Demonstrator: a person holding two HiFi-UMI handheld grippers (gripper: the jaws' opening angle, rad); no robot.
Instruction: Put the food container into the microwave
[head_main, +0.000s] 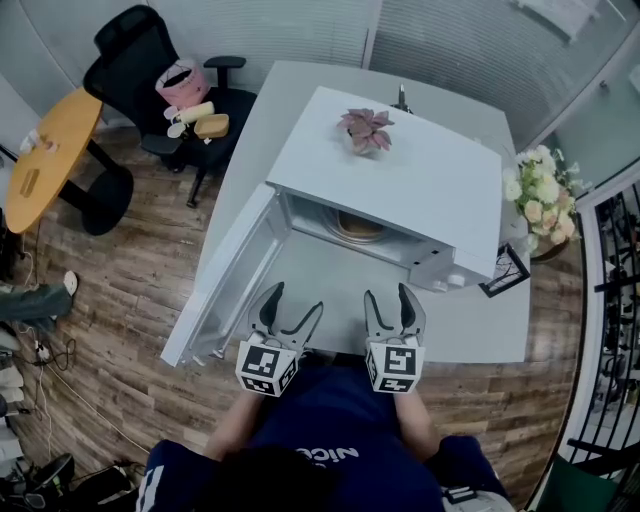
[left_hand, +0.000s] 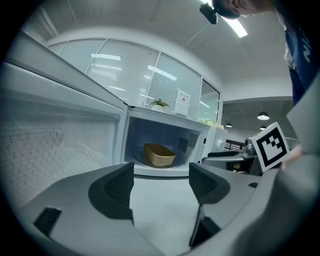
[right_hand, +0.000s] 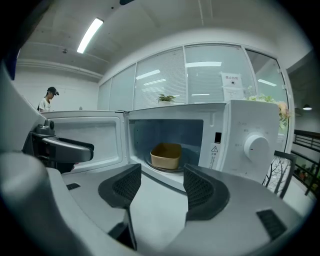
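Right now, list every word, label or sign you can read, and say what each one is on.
"NICO", partly hidden, as far as it reads: on the person's shirt.
Warning triangle label on the microwave front: print too small to read.
Paper notice on the glass wall: too blurred to read.

Door (head_main: 222, 285) stands open to the left and walls off my left gripper's (head_main: 295, 300) outer side. Microwave (head_main: 400, 165) mouth is open straight ahead. The table (head_main: 335, 280) strip in front gives both grippers a path in. Container (right_hand: 166, 156) sits mid-cavity, room only around it. Control panel (right_hand: 252, 145) blocks to the right of my right gripper (head_main: 388, 293). Both sets of jaws apart, nothing between them.
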